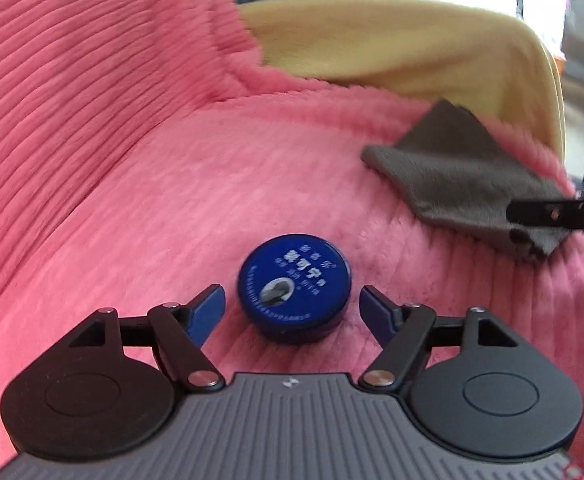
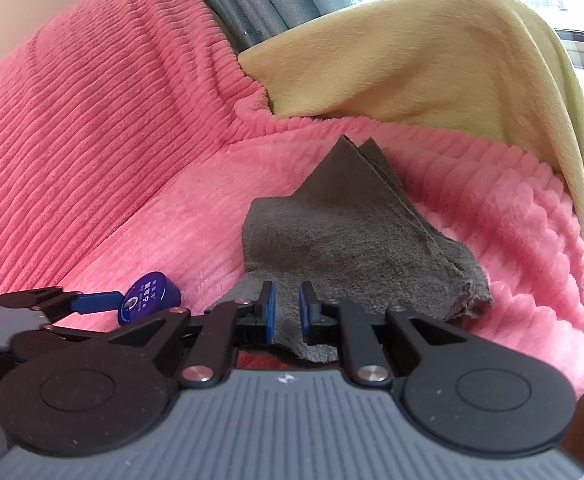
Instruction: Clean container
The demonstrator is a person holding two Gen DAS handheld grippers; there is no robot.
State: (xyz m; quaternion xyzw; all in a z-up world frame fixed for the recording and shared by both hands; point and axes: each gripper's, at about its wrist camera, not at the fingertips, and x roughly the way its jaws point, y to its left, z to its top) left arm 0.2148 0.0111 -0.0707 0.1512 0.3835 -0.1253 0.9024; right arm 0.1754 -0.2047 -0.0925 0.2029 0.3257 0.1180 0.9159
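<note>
A small round blue tin [image 1: 293,288] with white print on its lid lies flat on a pink ribbed blanket [image 1: 132,160]. My left gripper [image 1: 292,300] is open around it, one blue pad on each side, neither touching. In the right wrist view the same tin [image 2: 150,296] shows at the lower left beside a finger of the left gripper [image 2: 96,302]. A grey cloth [image 2: 331,224] is spread on the blanket, and my right gripper [image 2: 288,304] is shut on its near edge. One right finger [image 1: 547,216] shows over the cloth [image 1: 451,168] in the left wrist view.
The pink blanket rises into a steep fold at the left and back. A pale yellow blanket [image 1: 391,40] is draped behind it. A bright window [image 2: 571,0] and a grey curtain [image 2: 252,4] lie beyond. The seat drops away at the right edge.
</note>
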